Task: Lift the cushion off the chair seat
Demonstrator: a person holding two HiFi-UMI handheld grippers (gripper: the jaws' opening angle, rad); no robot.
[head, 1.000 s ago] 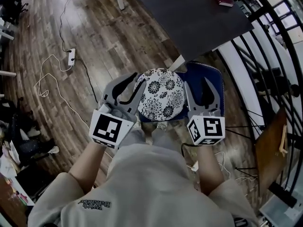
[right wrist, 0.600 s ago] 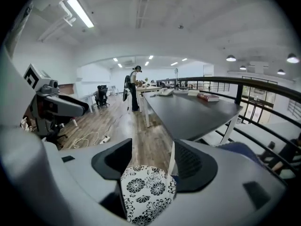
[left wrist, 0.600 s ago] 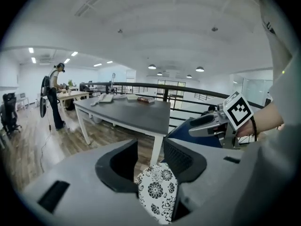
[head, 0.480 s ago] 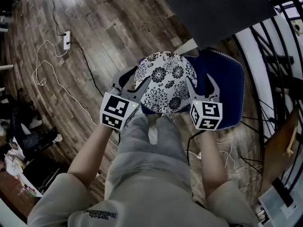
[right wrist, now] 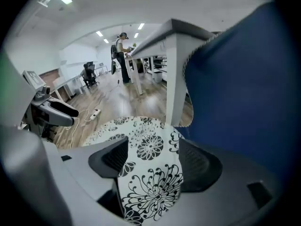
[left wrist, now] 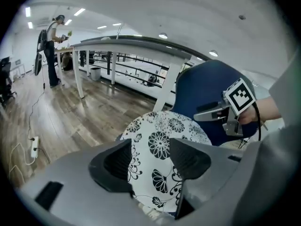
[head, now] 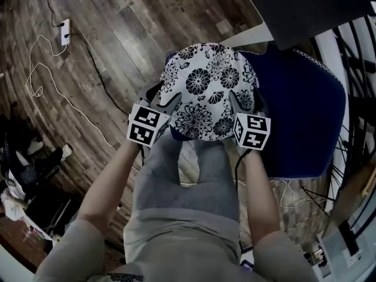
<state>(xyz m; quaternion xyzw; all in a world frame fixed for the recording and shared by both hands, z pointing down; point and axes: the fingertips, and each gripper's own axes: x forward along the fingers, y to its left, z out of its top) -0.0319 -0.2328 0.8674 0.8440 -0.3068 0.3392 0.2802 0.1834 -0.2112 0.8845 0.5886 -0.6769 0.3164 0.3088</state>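
Observation:
A round white cushion (head: pixel 205 87) with black flowers lies over the left part of the blue chair seat (head: pixel 299 110). My left gripper (head: pixel 161 98) is at its near left edge and my right gripper (head: pixel 247 101) at its near right edge. In the left gripper view the cushion (left wrist: pixel 160 149) runs between the jaws of the left gripper (left wrist: pixel 150 154), which are opening, and the right gripper (left wrist: pixel 221 114) shows before the chair (left wrist: pixel 202 88). In the right gripper view the jaws of the right gripper (right wrist: pixel 153 154) are also opening around the cushion's (right wrist: pixel 146 173) edge, beside the chair (right wrist: pixel 244 88).
A dark table top (head: pixel 317 4) on a white leg (head: pixel 247 37) stands just beyond the chair. A power strip (head: pixel 64 31) with cables lies on the wood floor at the left. Black metal bars (head: pixel 358 57) run along the right. A person (left wrist: pixel 51 46) stands far off.
Both grippers have come down with the cushion, from held up in the air to the chair seat. Their jaws have spread wider.

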